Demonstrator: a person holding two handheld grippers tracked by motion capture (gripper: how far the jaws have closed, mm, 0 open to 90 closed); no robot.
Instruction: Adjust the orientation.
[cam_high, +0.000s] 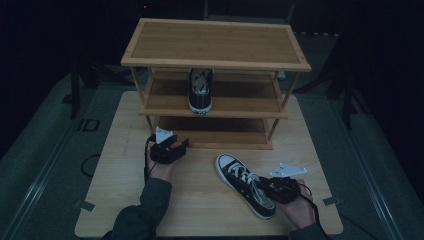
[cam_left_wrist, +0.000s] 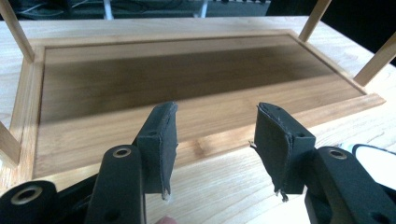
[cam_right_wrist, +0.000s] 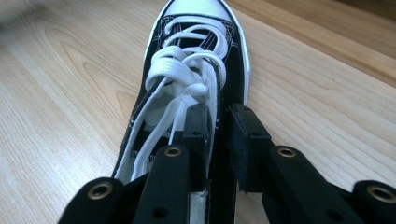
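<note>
A black high-top sneaker (cam_high: 240, 175) with white laces and toe cap lies on the wooden table, toe toward the rack. My right gripper (cam_high: 270, 189) is at its heel end. In the right gripper view the sneaker (cam_right_wrist: 196, 46) runs away from me and the right gripper (cam_right_wrist: 219, 112) straddles its side wall, one jaw inside the opening and one outside, with a narrow gap left. A matching sneaker (cam_high: 200, 92) stands on the rack's middle shelf. My left gripper (cam_high: 177, 142) is open and holds nothing, low in front of the bottom shelf (cam_left_wrist: 187, 79), as the left gripper (cam_left_wrist: 217, 109) view shows.
A three-shelf wooden shoe rack (cam_high: 215, 42) stands at the back of the table (cam_high: 125, 200). Its thin posts (cam_left_wrist: 14, 32) frame the bottom shelf. Dark floor surrounds the table.
</note>
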